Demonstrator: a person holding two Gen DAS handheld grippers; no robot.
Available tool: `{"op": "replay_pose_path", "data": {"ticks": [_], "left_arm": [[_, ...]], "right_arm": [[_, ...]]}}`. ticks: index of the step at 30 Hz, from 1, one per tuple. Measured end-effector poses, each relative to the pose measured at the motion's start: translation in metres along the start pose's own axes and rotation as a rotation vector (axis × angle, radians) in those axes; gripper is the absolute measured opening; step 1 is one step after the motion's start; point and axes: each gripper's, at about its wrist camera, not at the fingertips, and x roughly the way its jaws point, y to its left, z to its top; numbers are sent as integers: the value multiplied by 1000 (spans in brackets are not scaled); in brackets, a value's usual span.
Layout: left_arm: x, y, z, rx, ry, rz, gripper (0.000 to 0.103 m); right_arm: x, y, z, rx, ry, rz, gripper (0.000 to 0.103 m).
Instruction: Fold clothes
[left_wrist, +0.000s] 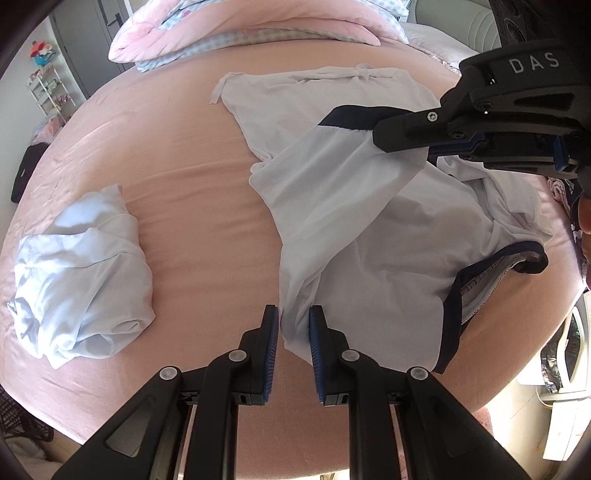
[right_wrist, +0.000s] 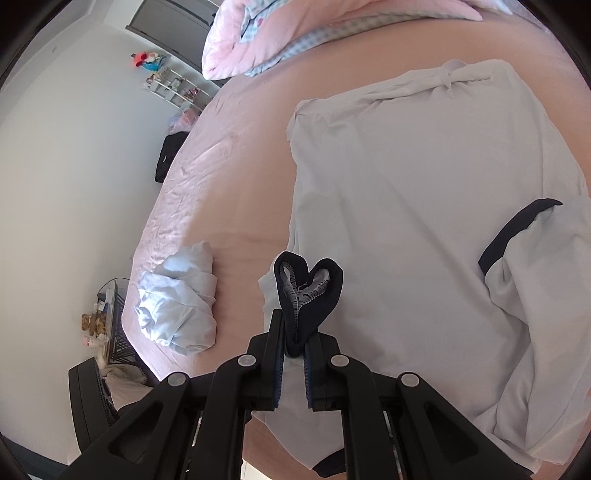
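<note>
A white T-shirt (left_wrist: 369, 229) with navy trim lies spread on the pink bed sheet (left_wrist: 203, 206). My left gripper (left_wrist: 293, 321) is shut on a fold of its white fabric at the near edge. My right gripper (left_wrist: 376, 136) comes in from the upper right and holds a sleeve lifted off the bed by its navy cuff (left_wrist: 343, 120). In the right wrist view that gripper (right_wrist: 295, 332) is shut on a doubled-over navy band, with the shirt (right_wrist: 406, 221) flat beyond it. The navy neckline (left_wrist: 498, 266) lies open to the right.
A crumpled light blue garment (left_wrist: 81, 273) sits on the sheet to the left, apart from the shirt. A pink quilt (left_wrist: 240, 29) is piled at the far end. A black item (left_wrist: 26, 170) and a shelf (left_wrist: 48, 88) stand past the left edge, a white appliance (left_wrist: 569, 369) at right.
</note>
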Motion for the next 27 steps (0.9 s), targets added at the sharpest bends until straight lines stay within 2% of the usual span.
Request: {"op": "replay_pose_path", "data": {"ticks": [6, 11, 17, 18, 20, 21, 22, 25, 27], "left_arm": [[-6, 5, 6, -6, -14, -12, 15], [-14, -4, 5, 50, -43, -16, 15], [-13, -15, 14, 83, -35, -89, 19], [-12, -17, 13, 83, -37, -92, 25], [-11, -21, 12, 86, -47, -96, 52], [-6, -13, 17, 89, -55, -102, 77], [-6, -10, 20, 85, -66, -114, 88], [-5, -8, 26, 70, -74, -153, 88], [2, -7, 31, 65, -66, -126, 88]], "right_arm": [[0, 1, 2, -15, 6, -9, 7], [1, 0, 3, -15, 15, -13, 7], [2, -2, 3, -17, 26, -17, 7], [2, -2, 3, -17, 28, -18, 7], [2, -2, 3, -19, 32, -18, 7], [3, -1, 3, -21, 34, -17, 7], [3, -1, 3, -22, 36, -17, 7], [4, 0, 2, -27, 42, -14, 7], [3, 1, 2, -31, 45, -10, 7]]}}
